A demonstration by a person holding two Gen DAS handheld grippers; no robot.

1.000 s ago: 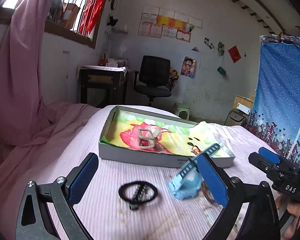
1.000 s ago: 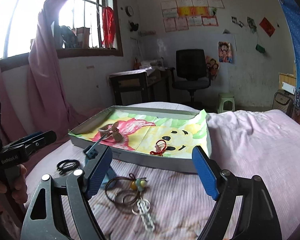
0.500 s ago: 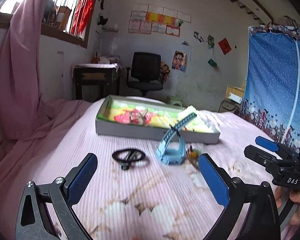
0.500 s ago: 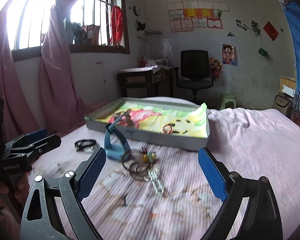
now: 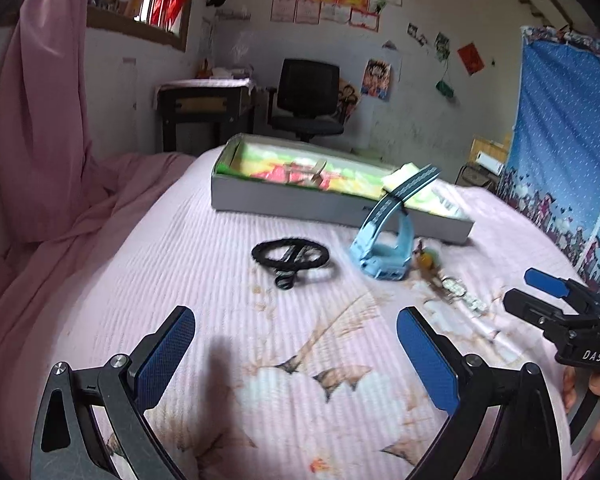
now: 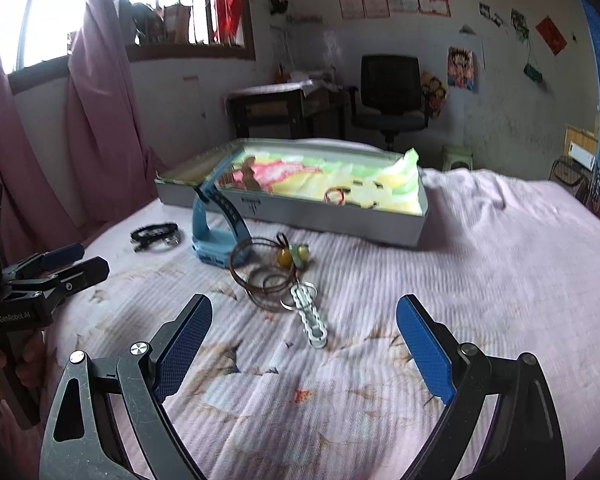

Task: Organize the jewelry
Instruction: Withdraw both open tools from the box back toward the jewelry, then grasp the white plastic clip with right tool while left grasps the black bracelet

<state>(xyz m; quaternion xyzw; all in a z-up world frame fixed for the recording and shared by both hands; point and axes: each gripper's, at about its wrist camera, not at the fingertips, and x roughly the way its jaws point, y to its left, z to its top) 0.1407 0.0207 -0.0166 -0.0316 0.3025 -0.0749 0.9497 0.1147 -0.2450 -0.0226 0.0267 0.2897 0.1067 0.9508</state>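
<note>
A grey tray [image 5: 284, 204] lined with a colourful cartoon sheet sits on the pink bed; it also shows in the right wrist view [image 6: 324, 220], holding a small red ring [image 6: 334, 196] and a pale buckle [image 5: 318, 170]. In front of it lie a black hair tie [image 5: 290, 254], a light blue watch [image 5: 384, 240] and a brown cord necklace with beads and a silver keyring [image 6: 276, 276]. My left gripper [image 5: 296, 352] is open and empty, well short of the hair tie. My right gripper [image 6: 304, 344] is open and empty, just short of the keyring.
The bed is covered by a pink sheet [image 6: 480, 280] with a printed pattern. A pink curtain [image 5: 40, 120] hangs at the left. A black office chair [image 5: 308, 100] and a dark desk [image 5: 204, 108] stand by the far wall; a blue curtain [image 5: 560, 140] hangs at the right.
Both grippers have pulled back from the tray and jewelry toward the near side of the bed; the items now sit farther away. Both stay open and empty.
</note>
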